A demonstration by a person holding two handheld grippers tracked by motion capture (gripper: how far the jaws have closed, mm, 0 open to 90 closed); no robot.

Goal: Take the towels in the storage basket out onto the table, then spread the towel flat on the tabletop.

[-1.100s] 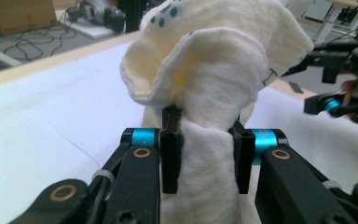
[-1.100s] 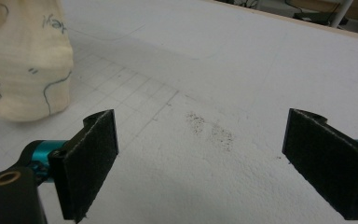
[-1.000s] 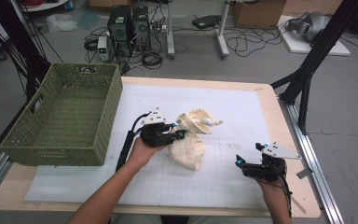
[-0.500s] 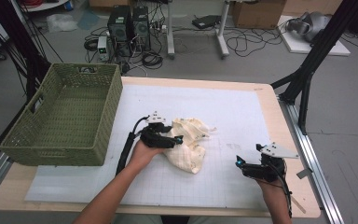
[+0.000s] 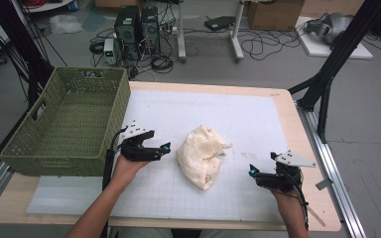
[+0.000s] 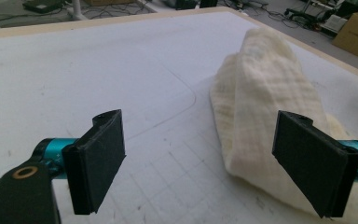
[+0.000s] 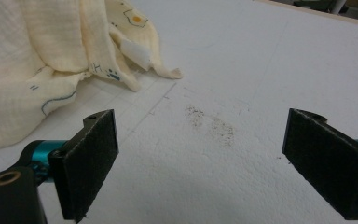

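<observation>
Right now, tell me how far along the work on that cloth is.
Done: the cream cloth lies bunched in a loose fold on the white mat. In hand: nothing; the left gripper has just been opening, its jaws empty beside the cloth, and the right gripper is open, apart from it. Left: probably more folding; the green basket holds nothing.

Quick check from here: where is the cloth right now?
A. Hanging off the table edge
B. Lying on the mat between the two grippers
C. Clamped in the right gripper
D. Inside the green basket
B: the cloth lies bunched on the mat, with the left gripper and right gripper open on either side, neither one holding it.
</observation>
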